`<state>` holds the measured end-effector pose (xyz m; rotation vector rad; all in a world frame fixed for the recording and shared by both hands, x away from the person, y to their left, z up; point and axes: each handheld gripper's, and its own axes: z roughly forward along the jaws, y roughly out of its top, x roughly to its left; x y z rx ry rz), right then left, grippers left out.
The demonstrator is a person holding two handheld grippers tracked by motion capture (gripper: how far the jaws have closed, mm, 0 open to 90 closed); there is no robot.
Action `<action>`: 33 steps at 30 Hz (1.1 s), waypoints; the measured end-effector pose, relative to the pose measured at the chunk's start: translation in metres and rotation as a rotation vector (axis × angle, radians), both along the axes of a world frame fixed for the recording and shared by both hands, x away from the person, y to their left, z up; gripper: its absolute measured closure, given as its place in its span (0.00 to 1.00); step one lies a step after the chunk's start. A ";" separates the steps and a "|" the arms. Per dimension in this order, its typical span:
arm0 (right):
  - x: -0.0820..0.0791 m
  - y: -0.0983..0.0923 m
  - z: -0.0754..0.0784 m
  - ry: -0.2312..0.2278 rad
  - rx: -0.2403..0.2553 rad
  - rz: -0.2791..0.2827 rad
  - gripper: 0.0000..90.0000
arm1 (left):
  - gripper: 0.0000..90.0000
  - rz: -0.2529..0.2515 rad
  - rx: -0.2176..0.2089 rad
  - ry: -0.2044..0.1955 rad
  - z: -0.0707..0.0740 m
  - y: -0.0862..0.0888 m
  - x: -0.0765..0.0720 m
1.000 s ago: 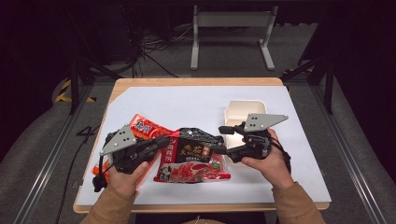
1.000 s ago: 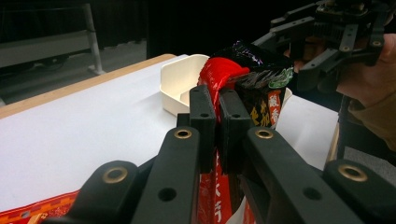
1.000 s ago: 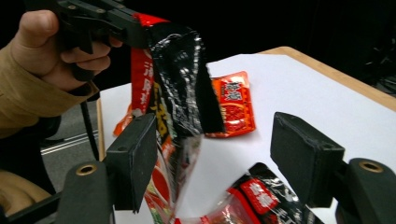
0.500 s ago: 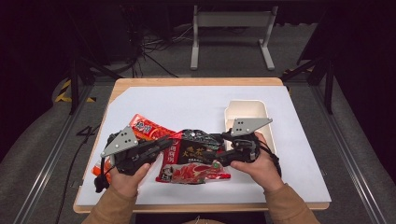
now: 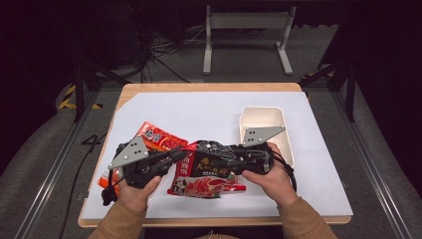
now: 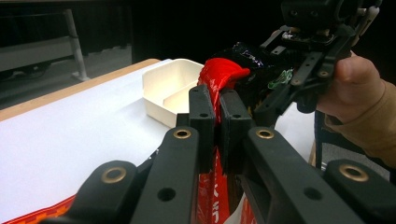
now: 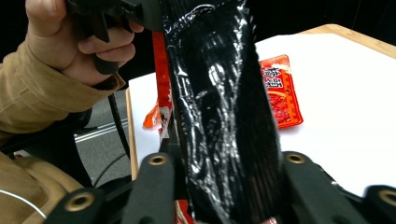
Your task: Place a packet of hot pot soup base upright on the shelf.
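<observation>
Red-and-black glossy sauce packet (image 5: 209, 169): lifted off table near front edge, 6 o'clock of mat, stretched crosswise, left end pinched, right end between jaws, printed face up, crinkled.

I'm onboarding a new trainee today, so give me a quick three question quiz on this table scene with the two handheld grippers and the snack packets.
1. True or false: the left gripper is shut on the red and black packet.
2. Which container stands at the table's right side: A, white tray; B, glass jar; C, metal bowl?
3. What lies flat on the white mat behind the left gripper?

Key
1. True.
2. A.
3. A second red packet.
</observation>
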<state>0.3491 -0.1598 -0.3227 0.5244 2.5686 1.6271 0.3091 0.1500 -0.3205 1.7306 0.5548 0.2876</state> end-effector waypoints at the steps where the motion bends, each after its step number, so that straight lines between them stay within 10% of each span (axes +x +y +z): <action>1: 0.000 0.000 0.000 0.003 0.003 0.000 0.79 | 0.96 -0.001 0.001 -0.001 0.000 0.000 0.000; 22: 0.002 0.000 0.017 0.027 -0.020 -0.033 0.87 | 0.93 0.010 -0.008 -0.001 -0.003 0.003 0.001; 33: 0.006 0.003 0.037 0.010 -0.066 -0.034 0.87 | 0.75 0.014 -0.044 0.009 -0.001 0.012 0.003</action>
